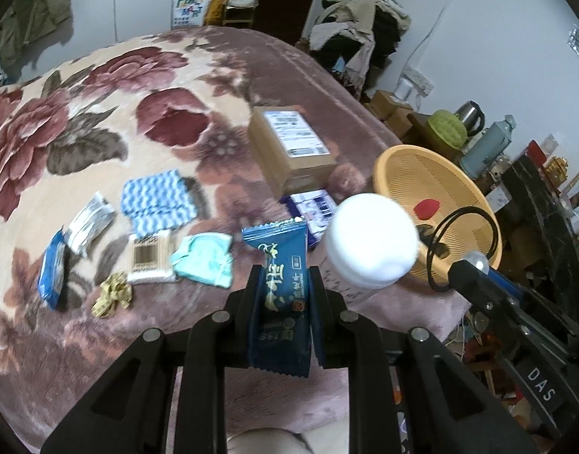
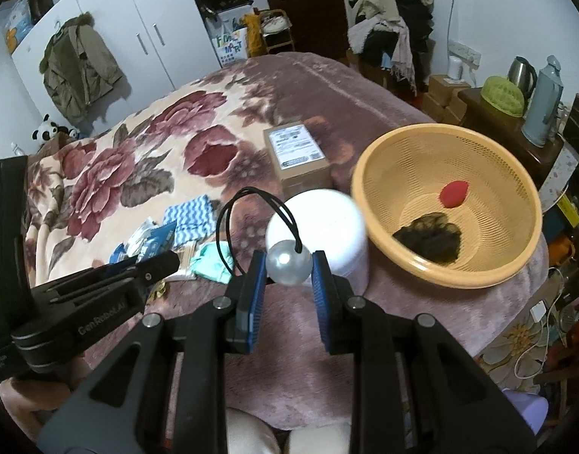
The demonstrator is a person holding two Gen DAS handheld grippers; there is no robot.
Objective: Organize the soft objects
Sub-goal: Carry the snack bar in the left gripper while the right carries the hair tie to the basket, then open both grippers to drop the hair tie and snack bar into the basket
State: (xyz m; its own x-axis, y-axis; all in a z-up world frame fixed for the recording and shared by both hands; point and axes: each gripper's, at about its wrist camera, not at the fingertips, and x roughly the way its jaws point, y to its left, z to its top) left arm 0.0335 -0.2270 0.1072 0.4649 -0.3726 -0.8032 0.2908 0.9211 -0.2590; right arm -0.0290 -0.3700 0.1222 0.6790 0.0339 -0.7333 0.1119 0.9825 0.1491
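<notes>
My left gripper (image 1: 284, 276) is shut on a dark blue snack packet (image 1: 280, 295), held upright above the flowered blanket. My right gripper (image 2: 289, 263) is shut on a pearl bead hair tie (image 2: 288, 263), its black elastic loop (image 2: 251, 212) sticking up. The orange mesh basket (image 2: 380, 174) sits to the right on the bed and holds a red piece (image 2: 454, 194) and a dark hairnet-like wad (image 2: 429, 240). A white-lidded jar (image 1: 372, 240) stands just beyond both grippers. On the blanket lie a teal mask (image 1: 204, 259), blue wavy cloths (image 1: 159, 198), cotton swabs (image 1: 151, 259), wet-wipe packs (image 1: 53, 268) and a yellow tape (image 1: 113, 295).
A cardboard parcel (image 1: 291, 147) lies mid-bed, with a purple-white pack (image 1: 314, 210) in front of it. To the right of the bed is a cluttered side table with a kettle (image 2: 521, 70) and thermos (image 2: 545, 102). A clothes pile (image 2: 395, 19) and wardrobe stand behind.
</notes>
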